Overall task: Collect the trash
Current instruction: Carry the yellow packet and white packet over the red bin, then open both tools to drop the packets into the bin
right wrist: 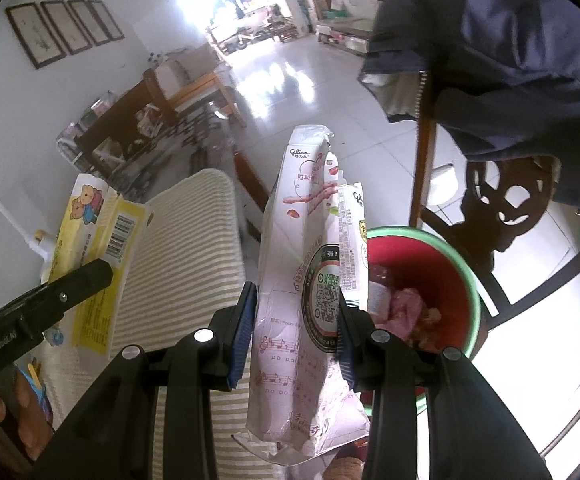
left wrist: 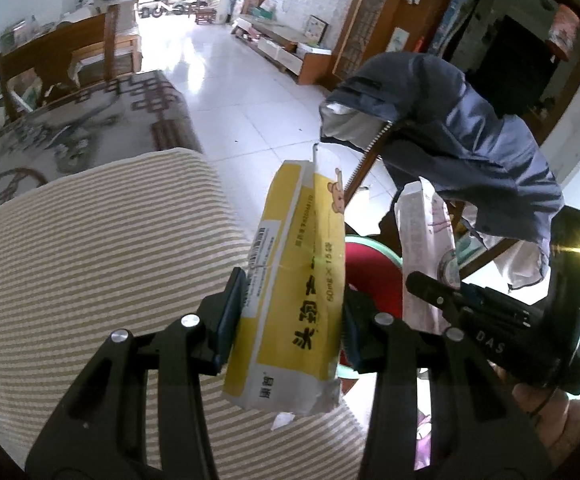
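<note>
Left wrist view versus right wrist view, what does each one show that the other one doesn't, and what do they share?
Only the left wrist view shows the patterned rug on the floor.

Only the right wrist view shows the framed pictures on the wall and the scraps inside the red bin.

Both show the left hand-held gripper shut on the yellow box, the right hand-held gripper shut on the pink box, the striped cushion and the blue jacket on a chair.

A draped jacket (right wrist: 501, 52) on the chair (right wrist: 489, 200) overhangs the open red bin (right wrist: 471, 280).
</note>
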